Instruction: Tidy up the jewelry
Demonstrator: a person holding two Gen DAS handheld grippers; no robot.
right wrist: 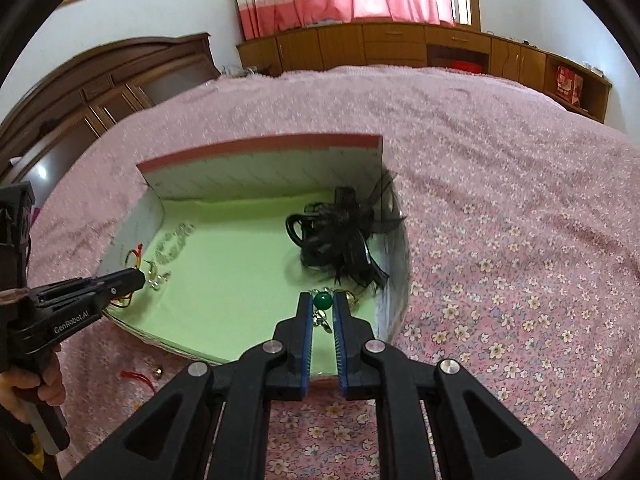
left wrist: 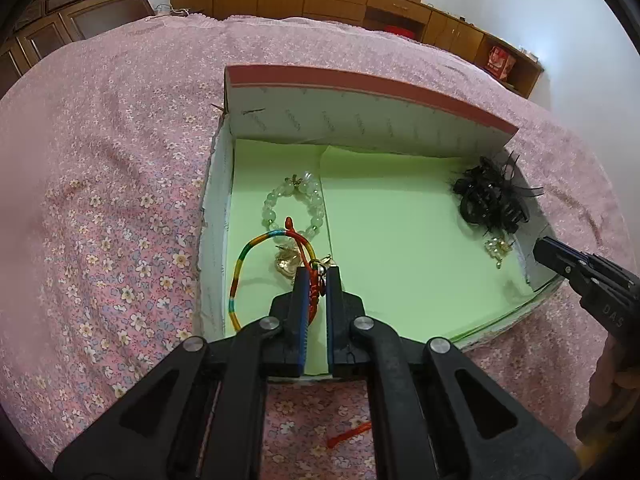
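A shallow cardboard box [left wrist: 360, 120] lined with green paper [left wrist: 400, 248] is set on a bed covered by a pink flowered spread [left wrist: 120, 200]. Its far wall stands upright with a pink top edge.

The left hand-held gripper [left wrist: 318, 276] is held over the near left part of the box, clenched on the red knotted cord of a rainbow-coloured cord bracelet [left wrist: 240, 272]; the loop of the bracelet hangs out to the left of the fingers, near the box's left wall. Just beyond the fingertips a pale green bead bracelet [left wrist: 280, 204] lies on the lining, and a small gold-coloured ornament [left wrist: 286, 262] is seen just beside the cord.

The right hand-held gripper [right wrist: 322, 302] is held over the near right part of the box, its fingers grasping a piece of jewelry with a round green stone [right wrist: 322, 301]; metal links hang below the stone between the fingers. A black feathery hair clip [right wrist: 340, 240] lies in the far right corner, and a small pearl-and-gold piece [left wrist: 498, 246] is seen near it against the right wall.

A loose red cord [right wrist: 140, 378] with a small bell lies on the spread outside the box, on the near side.
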